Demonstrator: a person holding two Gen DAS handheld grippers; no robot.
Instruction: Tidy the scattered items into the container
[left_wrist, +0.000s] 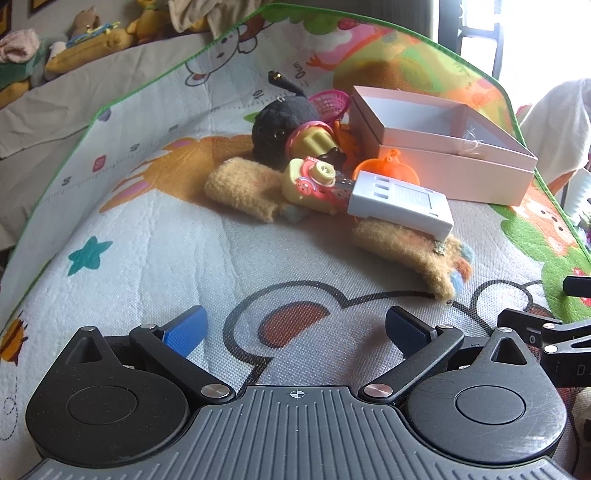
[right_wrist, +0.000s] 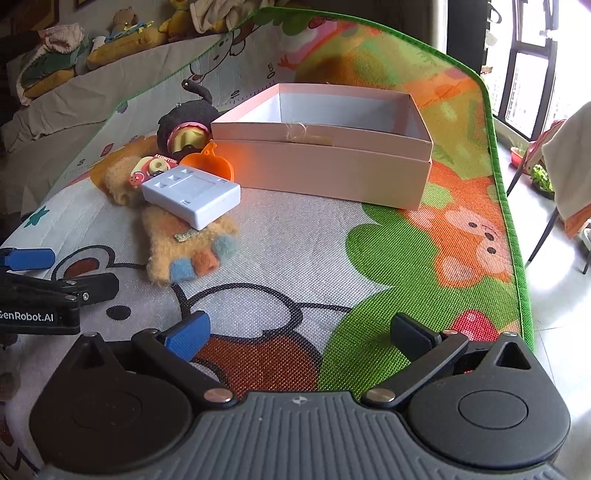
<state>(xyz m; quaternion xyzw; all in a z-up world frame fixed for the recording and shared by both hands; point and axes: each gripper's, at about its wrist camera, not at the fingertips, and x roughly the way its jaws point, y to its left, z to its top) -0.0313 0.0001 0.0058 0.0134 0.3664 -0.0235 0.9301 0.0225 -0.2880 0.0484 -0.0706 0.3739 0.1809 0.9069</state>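
Observation:
An open pink box (left_wrist: 454, 155) (right_wrist: 325, 162) stands on the cartoon play mat (left_wrist: 155, 236) (right_wrist: 295, 236), nothing visible inside. Left of it lies a heap: a white flat device (left_wrist: 399, 201) (right_wrist: 192, 194) on a fuzzy tan glove (left_wrist: 413, 254) (right_wrist: 184, 251), a second tan glove (left_wrist: 240, 190), a yellow toy camera (left_wrist: 310, 181) (right_wrist: 149, 170), a black plush (left_wrist: 284, 118) (right_wrist: 184, 118), an orange lid (left_wrist: 388, 170) (right_wrist: 208, 160) and a pink basket (left_wrist: 330, 101). My left gripper (left_wrist: 295, 328) is open, short of the heap. My right gripper (right_wrist: 299, 332) is open over bare mat, in front of the box.
The mat's green edge (right_wrist: 517, 266) drops to a tiled floor with chair legs (right_wrist: 543, 229) on the right. Behind the mat, a sofa (left_wrist: 55, 107) carries cushions and soft toys (left_wrist: 88, 44). The left gripper's side shows at the right wrist view's left edge (right_wrist: 40, 295).

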